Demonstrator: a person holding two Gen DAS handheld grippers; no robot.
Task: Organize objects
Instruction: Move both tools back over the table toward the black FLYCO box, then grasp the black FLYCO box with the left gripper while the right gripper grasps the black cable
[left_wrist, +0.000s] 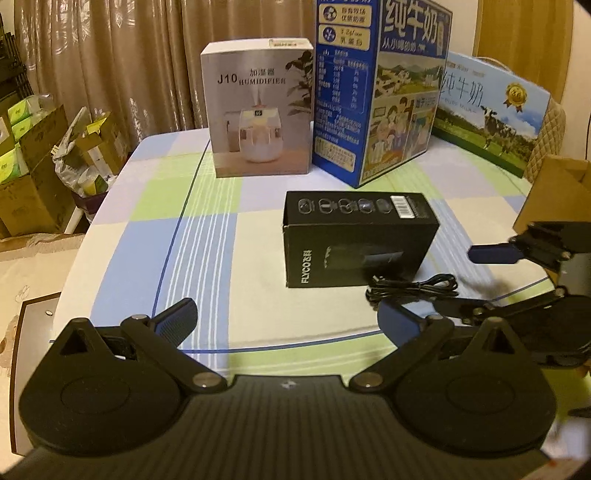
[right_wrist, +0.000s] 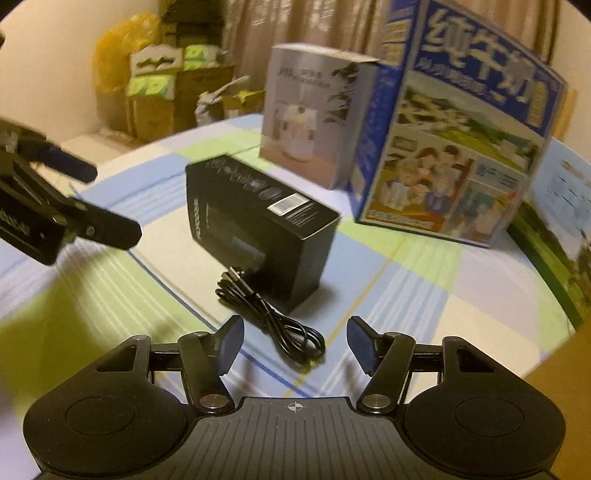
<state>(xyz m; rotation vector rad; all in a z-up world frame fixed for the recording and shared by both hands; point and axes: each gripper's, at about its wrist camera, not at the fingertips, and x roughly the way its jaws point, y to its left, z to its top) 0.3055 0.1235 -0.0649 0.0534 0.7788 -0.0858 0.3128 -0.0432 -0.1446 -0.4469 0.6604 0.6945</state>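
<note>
Two black plastic grippers hang over a round table covered in smooth checked cloth of blue, green and cream. Left gripper: ribbed blue pads spread wide, nothing between them. Right gripper: fingers apart, pads clear of the coiled black cable lying on the cloth just ahead. Touching the cable's far end lies a flat matte black carton. Behind stand a glossy white humidifier box and a tall blue milk carton, both cardboard.

A curtained room in warm indoor light

Brown curtains fill the upper frame; stacked cardboard boxes crowd the left, beside the checked-cloth counter.
</note>
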